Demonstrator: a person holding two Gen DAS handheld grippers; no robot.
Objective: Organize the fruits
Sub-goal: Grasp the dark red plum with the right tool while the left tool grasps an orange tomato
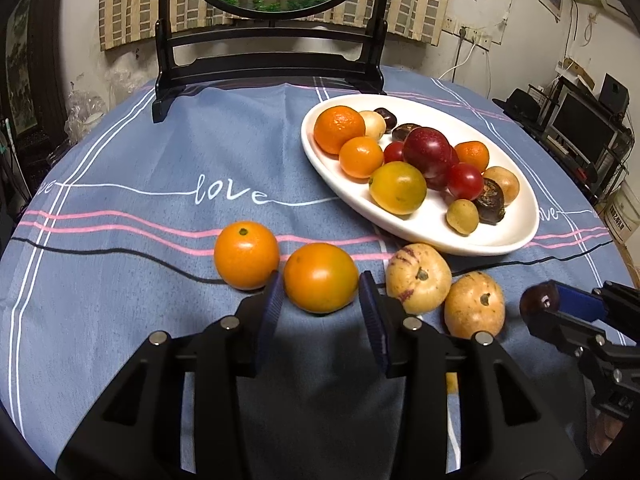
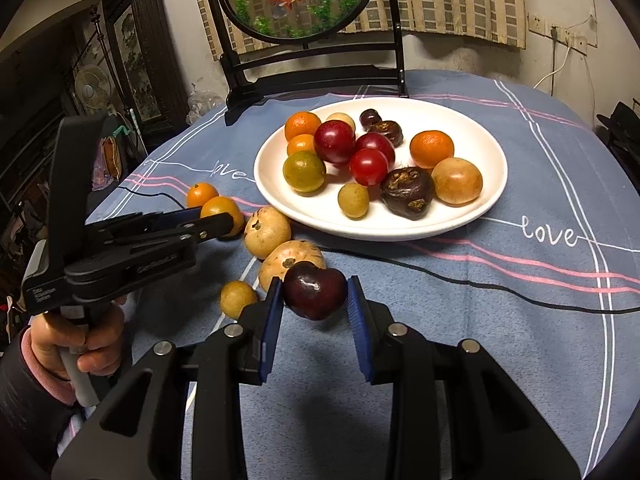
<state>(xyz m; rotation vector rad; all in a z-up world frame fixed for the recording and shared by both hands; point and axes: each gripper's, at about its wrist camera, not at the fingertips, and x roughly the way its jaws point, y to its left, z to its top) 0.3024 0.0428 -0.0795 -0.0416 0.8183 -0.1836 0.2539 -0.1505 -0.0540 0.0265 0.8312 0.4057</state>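
Both grippers are loaded w/ fruit. Left gripper (image 1: 320, 300) is clamped on an orange tangerine (image 1: 321, 278), which seems to be still touching the cloth (image 1: 120, 280). Right gripper (image 2: 314, 296) is closed on a dark cherry (image 2: 315, 291), held above the cloth, probably so it can be carried to the white plate (image 2: 472, 216) where other fruits are already gathered. A second tangerine (image 1: 246, 255), two pale round fruits (image 1: 418, 278) & a small yellow one (image 2: 238, 299) are left on the cloth, near the plate edge.
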